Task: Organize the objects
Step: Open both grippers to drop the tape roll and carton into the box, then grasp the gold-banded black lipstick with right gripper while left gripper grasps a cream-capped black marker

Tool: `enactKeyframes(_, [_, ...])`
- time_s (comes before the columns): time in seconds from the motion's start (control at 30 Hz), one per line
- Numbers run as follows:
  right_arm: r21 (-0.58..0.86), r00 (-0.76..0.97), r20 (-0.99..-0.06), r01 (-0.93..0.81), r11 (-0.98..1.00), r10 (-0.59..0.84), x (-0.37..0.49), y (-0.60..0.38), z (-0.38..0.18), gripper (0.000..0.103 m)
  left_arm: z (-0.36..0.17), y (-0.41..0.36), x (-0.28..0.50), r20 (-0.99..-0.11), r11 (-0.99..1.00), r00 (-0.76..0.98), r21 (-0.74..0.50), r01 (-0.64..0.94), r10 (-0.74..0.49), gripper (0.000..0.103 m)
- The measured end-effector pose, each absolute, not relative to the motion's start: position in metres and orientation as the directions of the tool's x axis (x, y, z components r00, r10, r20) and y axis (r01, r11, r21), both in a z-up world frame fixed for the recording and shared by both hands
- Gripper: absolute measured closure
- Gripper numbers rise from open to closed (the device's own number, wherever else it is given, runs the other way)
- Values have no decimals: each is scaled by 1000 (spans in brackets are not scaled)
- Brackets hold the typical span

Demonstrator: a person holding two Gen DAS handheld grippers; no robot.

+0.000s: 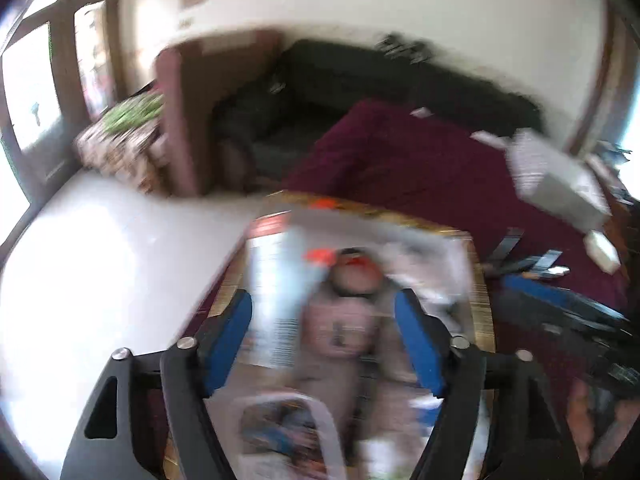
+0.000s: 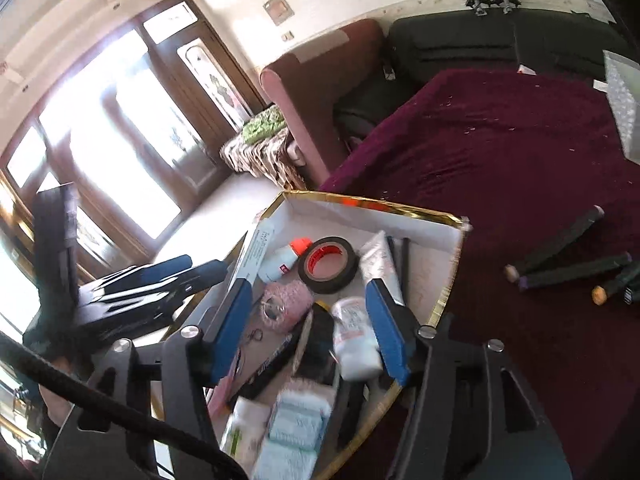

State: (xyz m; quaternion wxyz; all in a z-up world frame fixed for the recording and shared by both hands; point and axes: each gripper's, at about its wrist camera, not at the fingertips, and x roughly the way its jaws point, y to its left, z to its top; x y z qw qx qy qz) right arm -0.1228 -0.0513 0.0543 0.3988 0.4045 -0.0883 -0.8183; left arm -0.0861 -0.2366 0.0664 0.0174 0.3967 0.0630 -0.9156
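A gold-rimmed white box (image 2: 424,224) sits on the maroon bedspread (image 2: 500,152). It holds a roll of black tape (image 2: 328,266), a small bottle with an orange cap (image 2: 284,258), a pink yarn ball (image 2: 286,306), a white tube (image 2: 380,258), a white bottle (image 2: 354,338) and several packets. My right gripper (image 2: 310,328) is open and empty above the box. My left gripper (image 1: 326,342) is open and empty over the same box (image 1: 478,280); that view is blurred. The left gripper also shows in the right wrist view (image 2: 160,272), beside the box's left edge.
Three dark markers (image 2: 560,256) lie on the bedspread right of the box. A white bubble-wrap packet (image 2: 622,104) lies at far right. A black sofa (image 2: 500,44) and maroon armchair (image 2: 320,76) stand behind. White floor (image 1: 100,260) lies to the left.
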Motion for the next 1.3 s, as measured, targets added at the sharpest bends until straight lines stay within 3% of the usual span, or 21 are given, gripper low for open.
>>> enactKeyframes(0.23, [390, -458, -660, 468, -793, -595, -129, 44, 52, 43, 74, -136, -87, -717, -969, -651, -183, -169, 249, 34])
enactKeyframes(0.53, [436, -481, -771, 77, -896, -417, -203, 175, 6, 44, 58, -66, -114, -744, -946, -588, -213, -243, 319, 34])
enactKeyframes(0.8, [434, -466, -817, -108, -894, -340, -242, 178, -9, 47, 48, -55, -95, -757, -947, -576, -188, -259, 308, 34])
enactKeyframes(0.87, [408, -459, -833, -132, -903, -310, -250, 171, -10, 52, 47, -56, -92, -758, -945, -571, -197, -262, 316, 34])
enactKeyframes(0.93, [376, -443, -850, -136, -916, -283, -256, 160, -13, 65, 48, -60, -89, -754, -944, -574, -198, -263, 318, 34])
enactKeyframes(0.97, [339, -433, -866, -137, -931, -252, -256, 159, -17, 66, 48, -60, -87, -755, -945, -575, -195, -262, 315, 34])
enactKeyframes(1.03, [285, -445, -872, -120, -951, -205, -249, 156, -16, 76, 48, -62, -85, -758, -945, -571, -198, -262, 317, 34])
enactKeyframes(1.13, [284, -455, -864, -87, -955, -215, -235, 160, -17, 87, 50, -63, -84, -757, -943, -568, -204, -263, 322, 34])
enactKeyframes(1.3, [230, -463, -863, -11, -973, -199, -206, 177, -22, 88, 53, -42, -98, -773, -943, -555, -168, -286, 306, 34])
